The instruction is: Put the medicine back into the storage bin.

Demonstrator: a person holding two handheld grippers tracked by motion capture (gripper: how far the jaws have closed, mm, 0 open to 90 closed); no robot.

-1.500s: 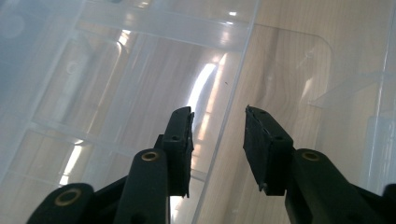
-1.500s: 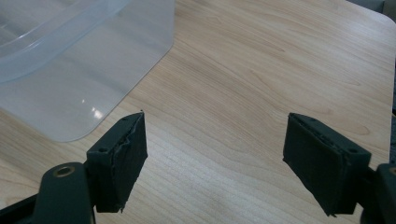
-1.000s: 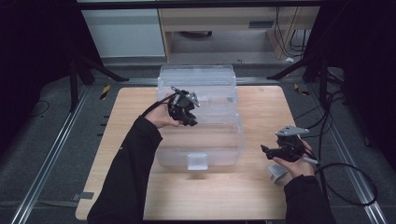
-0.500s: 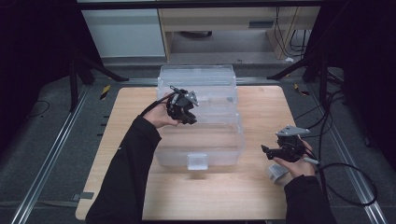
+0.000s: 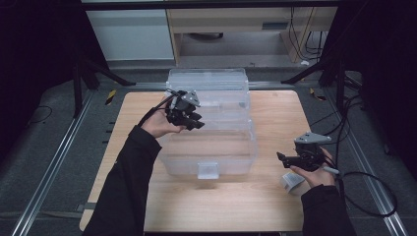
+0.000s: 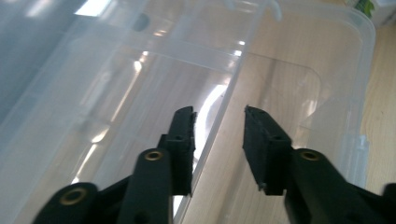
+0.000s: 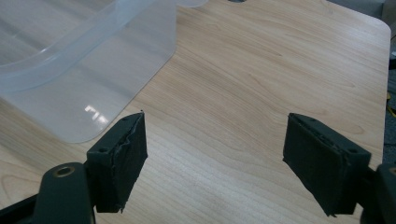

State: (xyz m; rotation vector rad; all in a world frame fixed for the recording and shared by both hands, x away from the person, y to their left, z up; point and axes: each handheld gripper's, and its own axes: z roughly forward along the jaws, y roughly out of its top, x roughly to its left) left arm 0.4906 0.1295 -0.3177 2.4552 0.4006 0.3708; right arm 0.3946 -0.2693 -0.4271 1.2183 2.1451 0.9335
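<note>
Table [image 5: 275, 123] of pale wood is lying under the high view, carrying a clear plastic bin [image 5: 211, 147] at its centre, with the bin's hinged lid [image 5: 206, 81] standing open at the far side.

Left hand [image 5: 157, 125] is holding the left gripper [image 5: 195, 124] over the bin's left rim, near the hinge line. In the left gripper view its jaws are standing narrowly apart, straddling the clear edge [image 6: 219, 126] where lid and bin meet; whether the fingers [image 6: 184, 135] are touching the plastic cannot be told.

White latch [image 5: 207, 170] is sitting on the bin's near wall.

Right hand [image 5: 314, 172] is holding the right gripper [image 5: 281, 158] near the table's right edge, well apart from the bin. Its fingers [image 7: 119, 158] are spreading wide over bare wood, gripping nothing.

Small white object [image 5: 292, 182] is lying just beside the right hand, too small to identify.
</note>
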